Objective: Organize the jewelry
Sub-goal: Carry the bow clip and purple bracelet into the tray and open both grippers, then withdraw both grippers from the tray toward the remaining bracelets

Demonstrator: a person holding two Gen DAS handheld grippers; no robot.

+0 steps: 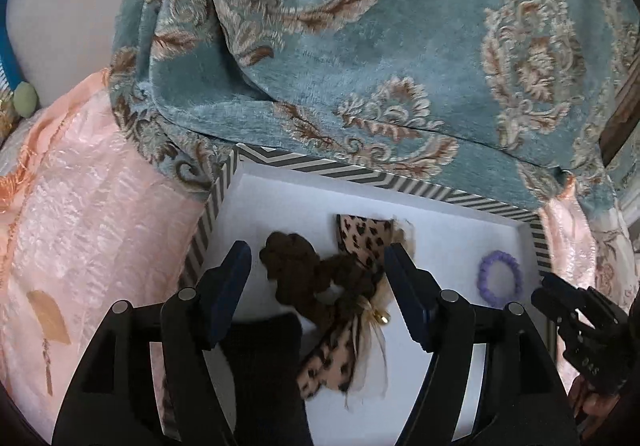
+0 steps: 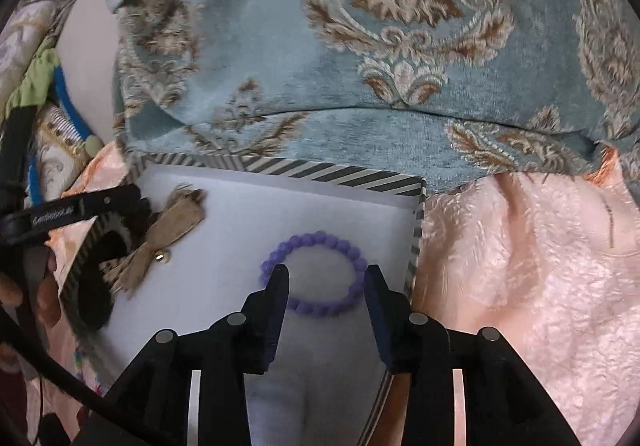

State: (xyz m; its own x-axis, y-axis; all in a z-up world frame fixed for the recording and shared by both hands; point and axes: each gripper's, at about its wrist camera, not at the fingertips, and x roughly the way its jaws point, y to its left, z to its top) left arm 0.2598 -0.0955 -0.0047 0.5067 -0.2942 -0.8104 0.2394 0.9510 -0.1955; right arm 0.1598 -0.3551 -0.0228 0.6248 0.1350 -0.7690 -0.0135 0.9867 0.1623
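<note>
Plush damask fabric [image 1: 360,46] backs striped box [image 1: 400,176] holding beaded purple bracelet [image 2: 316,272]

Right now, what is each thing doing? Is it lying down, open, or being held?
Striped box: open, no lid on.
Purple bead bracelet: lying flat in the box, not held.
Leopard bow: lying in the box, partly over the brown scrunchie.
Brown scrunchie: lying loose, not held.
Left gripper: fingers open.
Right gripper: fingers open, gripping nothing.
</note>
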